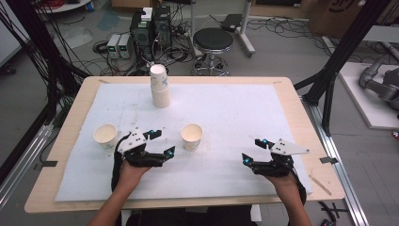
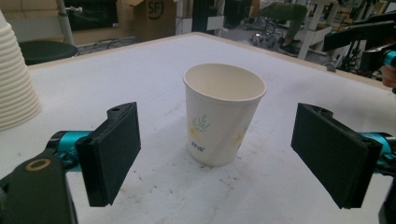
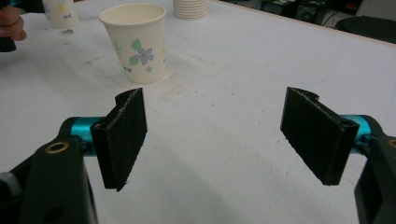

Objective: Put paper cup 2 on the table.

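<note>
**Both claws wide open around the middle paper cup**

While both claws hover low over the white sheet [image 1: 226, 113] on the worktop [image 1: 291, 101], neither one holds or touches anything. The left claw [image 1: 158, 142] has its jaws spread wide, and in the left gripper view the middle paper cup [image 2: 223, 120] stands upright beyond and between the two black pads, apart from both. The right claw [image 1: 255, 150] is spread just as wide, with bare sheet between its pads; it sits well to the right of the middle cup, which shows at the upper left in the right gripper view.

Taking the middle cup as the landmark: a second single cup [image 1: 105, 135] stands well to its left, on the far side of the left claw, and a tall stack of cups [image 1: 160, 86] stands behind it, slightly to the left, near the far edge of the sheet. Nothing lies between the left claw and the middle cup.

The middle cup is open-topped and looks empty inside, printed with a small flower pattern. The left cup's inside also looks empty.
</note>
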`<state>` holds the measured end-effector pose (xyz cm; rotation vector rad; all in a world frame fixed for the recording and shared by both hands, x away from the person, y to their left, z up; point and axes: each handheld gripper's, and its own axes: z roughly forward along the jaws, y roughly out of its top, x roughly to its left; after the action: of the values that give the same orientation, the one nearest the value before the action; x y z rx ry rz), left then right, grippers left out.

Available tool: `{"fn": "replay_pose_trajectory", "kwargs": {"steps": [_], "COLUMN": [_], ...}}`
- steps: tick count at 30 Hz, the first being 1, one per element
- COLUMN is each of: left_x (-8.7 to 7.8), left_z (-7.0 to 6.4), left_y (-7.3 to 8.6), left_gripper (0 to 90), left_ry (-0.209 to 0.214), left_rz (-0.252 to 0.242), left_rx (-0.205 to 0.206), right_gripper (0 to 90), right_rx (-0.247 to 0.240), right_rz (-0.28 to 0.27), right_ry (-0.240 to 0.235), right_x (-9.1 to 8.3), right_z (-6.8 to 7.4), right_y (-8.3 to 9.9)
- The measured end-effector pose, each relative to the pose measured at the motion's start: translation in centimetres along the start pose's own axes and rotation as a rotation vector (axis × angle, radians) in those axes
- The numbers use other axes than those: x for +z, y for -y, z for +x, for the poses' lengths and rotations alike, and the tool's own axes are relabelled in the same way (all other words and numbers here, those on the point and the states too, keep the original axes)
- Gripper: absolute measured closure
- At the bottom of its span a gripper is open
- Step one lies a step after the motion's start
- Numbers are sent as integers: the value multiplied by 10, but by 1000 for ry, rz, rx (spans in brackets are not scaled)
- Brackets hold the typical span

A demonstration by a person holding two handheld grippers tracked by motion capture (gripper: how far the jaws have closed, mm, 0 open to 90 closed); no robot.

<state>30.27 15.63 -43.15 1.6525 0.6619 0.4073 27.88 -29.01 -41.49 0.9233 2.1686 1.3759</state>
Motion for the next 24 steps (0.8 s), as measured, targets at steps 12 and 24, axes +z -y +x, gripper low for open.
{"fn": "replay_pose_trajectory", "kwargs": {"steps": [12, 24], "left_x": [-31, -36], "left_z": [7, 9], "left_y": [0, 3], "left_gripper": [157, 162], "left_ry": [-34, -48], "left_rz": [-85, -84], "left_rx": [-38, -38], "right_gripper": [230, 230], "right_rx": [-4, -15], "right_rz": [-8, -6], "right_ry": [17, 16], "right_x": [-5, -4], "right_z": [3, 7], "right_y": [-1, -2]}}
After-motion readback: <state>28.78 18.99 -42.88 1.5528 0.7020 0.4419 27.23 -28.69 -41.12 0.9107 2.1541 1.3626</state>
